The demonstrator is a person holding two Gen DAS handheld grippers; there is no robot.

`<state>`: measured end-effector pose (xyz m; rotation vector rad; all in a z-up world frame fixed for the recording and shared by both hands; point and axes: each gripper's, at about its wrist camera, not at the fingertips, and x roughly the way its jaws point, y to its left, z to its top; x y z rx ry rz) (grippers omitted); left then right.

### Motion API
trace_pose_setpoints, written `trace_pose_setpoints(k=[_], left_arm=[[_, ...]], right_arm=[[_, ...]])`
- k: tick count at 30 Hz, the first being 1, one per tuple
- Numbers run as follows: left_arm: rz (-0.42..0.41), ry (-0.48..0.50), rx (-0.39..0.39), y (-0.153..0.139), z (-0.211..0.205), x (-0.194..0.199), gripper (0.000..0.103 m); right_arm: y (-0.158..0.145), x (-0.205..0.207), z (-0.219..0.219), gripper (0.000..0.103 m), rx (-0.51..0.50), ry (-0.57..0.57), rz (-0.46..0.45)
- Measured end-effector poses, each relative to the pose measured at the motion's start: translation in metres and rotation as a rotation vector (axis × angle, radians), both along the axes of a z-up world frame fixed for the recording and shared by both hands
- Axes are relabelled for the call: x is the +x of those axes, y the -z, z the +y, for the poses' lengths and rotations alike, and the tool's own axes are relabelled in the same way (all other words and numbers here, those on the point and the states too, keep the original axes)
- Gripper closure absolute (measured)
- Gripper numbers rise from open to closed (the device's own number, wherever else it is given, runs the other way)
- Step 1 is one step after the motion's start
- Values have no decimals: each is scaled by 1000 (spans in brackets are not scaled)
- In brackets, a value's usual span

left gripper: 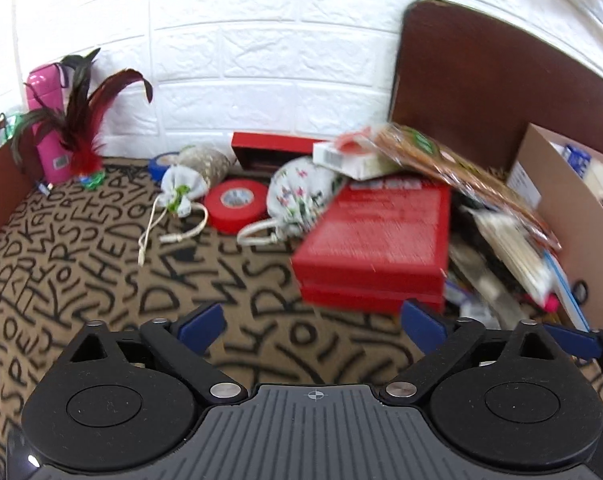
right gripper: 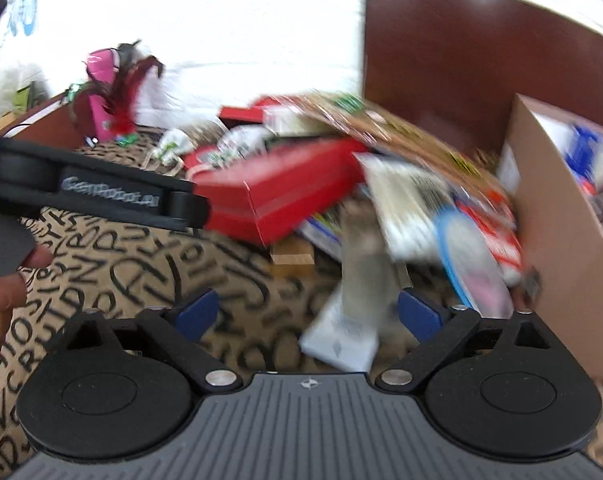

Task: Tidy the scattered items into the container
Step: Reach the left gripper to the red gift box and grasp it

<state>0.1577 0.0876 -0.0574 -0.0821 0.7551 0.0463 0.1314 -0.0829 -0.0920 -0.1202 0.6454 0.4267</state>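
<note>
A red box (left gripper: 375, 240) lies on the lettered cloth, in front of my open, empty left gripper (left gripper: 311, 322). Behind it lie a floral pouch (left gripper: 301, 196), a red tape roll (left gripper: 235, 204), a small white pouch (left gripper: 181, 190), a blue tape roll (left gripper: 159, 164) and a white carton (left gripper: 351, 158). A cardboard box (left gripper: 573, 216) stands at the right with a heap of packets leaning against it. My right gripper (right gripper: 307, 314) is open over a white packet (right gripper: 341, 336). The red box (right gripper: 277, 196) and cardboard box (right gripper: 557, 232) show blurred there.
A pink bottle (left gripper: 49, 120) and a red feather shuttlecock (left gripper: 87, 148) stand at the back left by the white brick wall. A brown chair back (left gripper: 493, 80) rises at the back right. The left gripper's body (right gripper: 85, 192) crosses the right wrist view at left.
</note>
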Motion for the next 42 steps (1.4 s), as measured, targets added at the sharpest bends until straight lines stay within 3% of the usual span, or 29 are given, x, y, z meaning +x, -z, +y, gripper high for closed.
trace_pose_setpoints(k=[3,6,8,11,15,17,21,22,25,32,35,42], left_arm=[[5,15,-33,-2,13,13,10],[-32,10,-64,-4,25,20,8],[-37,9,-67,-2,29,32,8],[6,55,-119,6,34,54,9],[8,73,-208,20,42,73,1],[16,96,-282,26,47,80,1],[100,175,-516,42,53,87,4],[111,185,-531,45,51,85,4],[102,215,-485,42,39,71,4],[212,265,-438,47,7,16,6],[222,280,-398,48,-4,-20,5],[293,356,-371,43,-26,-98,5]], right_arm=[[-4,8,10,26,8,-28,-25],[-14,10,11,26,60,-47,-70],[-15,18,18,26,24,-68,-105],[-7,39,28,26,-18,-96,-95],[2,56,31,25,10,-154,-49],[3,56,34,23,0,-173,-61],[5,56,37,23,-15,-190,-63],[5,55,37,23,-15,-190,-59],[-1,48,33,23,7,-201,-58],[-4,13,19,24,-26,-190,-26],[-1,-20,11,24,-52,-207,-11],[-3,-105,-27,22,28,-162,100]])
